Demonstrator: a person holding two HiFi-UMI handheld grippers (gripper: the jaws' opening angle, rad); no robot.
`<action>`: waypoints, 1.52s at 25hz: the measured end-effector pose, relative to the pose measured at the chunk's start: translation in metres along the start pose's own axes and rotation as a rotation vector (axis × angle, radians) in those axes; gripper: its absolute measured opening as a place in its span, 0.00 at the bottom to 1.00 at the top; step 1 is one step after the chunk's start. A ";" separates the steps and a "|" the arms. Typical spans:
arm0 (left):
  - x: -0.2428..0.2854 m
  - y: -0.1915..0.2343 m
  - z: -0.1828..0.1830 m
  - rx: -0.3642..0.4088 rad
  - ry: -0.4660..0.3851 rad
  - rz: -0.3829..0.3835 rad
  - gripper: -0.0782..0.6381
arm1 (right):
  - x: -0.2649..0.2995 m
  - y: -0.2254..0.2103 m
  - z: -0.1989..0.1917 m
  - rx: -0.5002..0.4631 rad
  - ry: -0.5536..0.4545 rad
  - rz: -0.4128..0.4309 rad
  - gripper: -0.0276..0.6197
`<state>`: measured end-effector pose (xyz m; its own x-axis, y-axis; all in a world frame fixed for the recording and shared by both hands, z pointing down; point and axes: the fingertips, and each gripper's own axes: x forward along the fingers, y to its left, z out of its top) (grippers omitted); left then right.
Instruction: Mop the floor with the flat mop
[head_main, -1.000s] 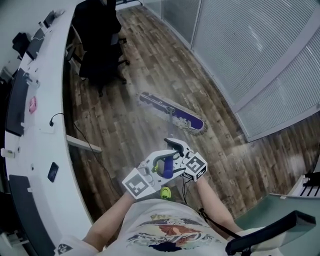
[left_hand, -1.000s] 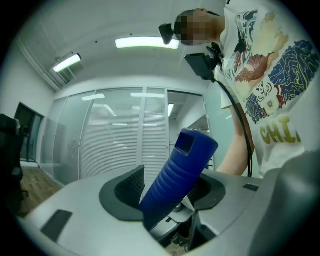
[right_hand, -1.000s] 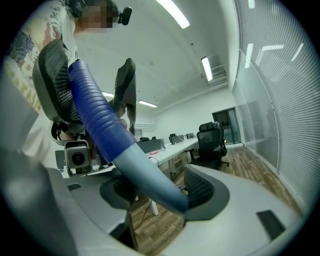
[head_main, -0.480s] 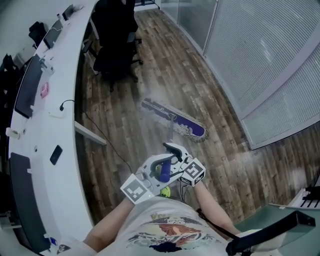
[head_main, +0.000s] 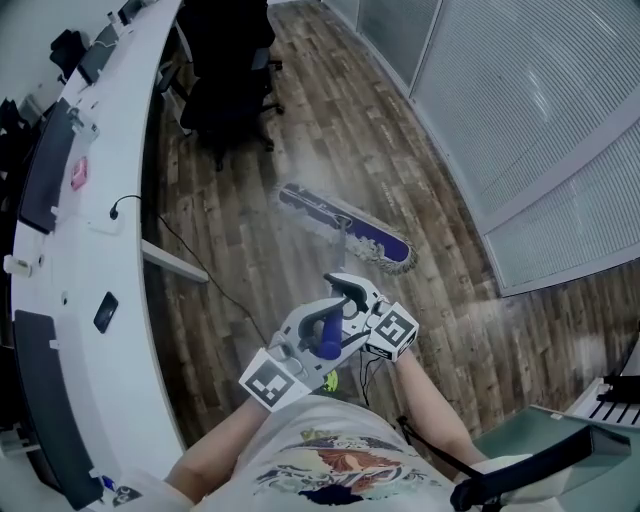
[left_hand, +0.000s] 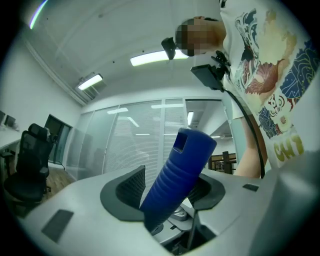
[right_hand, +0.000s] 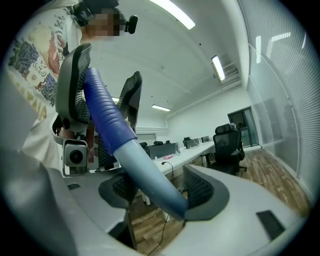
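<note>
Holding the flat mop (head_main: 345, 228) by the top of its pole, both grippers sit close together just in front of the person's chest. The left gripper (left_hand: 170, 187) has its jaws clamped on the ribbed blue grip (left_hand: 182, 175) at the pole's upper end. The right gripper (right_hand: 160, 187) takes the pale shaft (right_hand: 147, 172) just below that grip. Its jaws are opening, with the shaft lying slantwise between them and, as far as that view shows, touching both pads.

The main risk is that lower hold. If the right jaws part further, only the top grip is held, and the pole could swing or twist. That could tip one edge of the mop head off the wooden floor (head_main: 300, 120) and leave patches unwiped. A second risk is the dark cable (head_main: 190, 265) trailing across the floor beside the white desk (head_main: 90, 250) at the left, since a stroke carried that way could snag it. The office chair (head_main: 225, 70) stands farther off, at the far left.

The mop head lies flat on the floor, out beyond the grippers. Its long axis runs diagonally from far left to near right, roughly parallel to the glass partition (head_main: 520, 100). The pole slants from the grippers away and down to the middle of the head.
</note>
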<state>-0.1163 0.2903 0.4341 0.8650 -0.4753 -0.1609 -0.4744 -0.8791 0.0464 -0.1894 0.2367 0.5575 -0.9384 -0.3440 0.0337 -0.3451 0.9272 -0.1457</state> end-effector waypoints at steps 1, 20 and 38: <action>0.004 0.010 0.001 -0.001 -0.004 0.005 0.40 | 0.005 -0.009 0.000 0.005 0.011 0.004 0.43; 0.045 0.261 0.004 -0.004 -0.004 0.025 0.40 | 0.163 -0.202 0.034 -0.030 0.083 0.053 0.44; 0.197 0.486 -0.032 0.040 0.094 0.100 0.40 | 0.231 -0.458 0.063 -0.046 0.135 0.141 0.45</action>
<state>-0.1712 -0.2312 0.4566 0.8235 -0.5636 -0.0639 -0.5637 -0.8258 0.0184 -0.2467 -0.2768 0.5697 -0.9704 -0.1898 0.1492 -0.2075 0.9716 -0.1135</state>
